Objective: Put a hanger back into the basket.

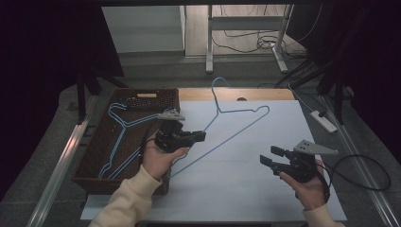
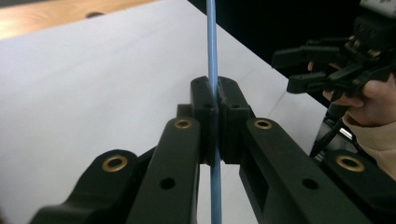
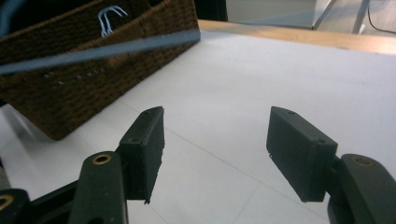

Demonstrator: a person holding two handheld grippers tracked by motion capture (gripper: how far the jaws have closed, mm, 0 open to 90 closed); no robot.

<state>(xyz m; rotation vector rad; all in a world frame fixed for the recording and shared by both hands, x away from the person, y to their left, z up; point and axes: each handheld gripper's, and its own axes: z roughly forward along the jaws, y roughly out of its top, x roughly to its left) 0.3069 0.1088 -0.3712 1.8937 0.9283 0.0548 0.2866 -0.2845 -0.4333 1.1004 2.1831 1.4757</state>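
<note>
Blue wire hanger (image 1: pixel 230 124) lies on the white tabletop (image 1: pixel 265 189) just right of the wicker basket (image 1: pixel 97 156), lower bar running diagonally; left hand-held gripper (image 1: pixel 200 136) pinches that bar, while the right hand-held gripper (image 1: pixel 265 156), jaws spread and empty, hovers well apart to the right.

Hanger (image 1: pixel 235 124) light blue wire. Basket (image 1: pixel 97 150) dark brown woven wicker, more light blue hangers (image 1: pixel 120 137) inside. Worktop (image 1: pixel 246 94) tan wood at the far edge, covered by a white sheet (image 1: pixel 246 175) with faint grid lines. Both hand-held grippers, left (image 1: pixel 201 136) and right (image 1: pixel 268 156), black with brass-coloured rivets, grey top plates. Sleeves (image 1: pixel 125 201) cream.
</note>
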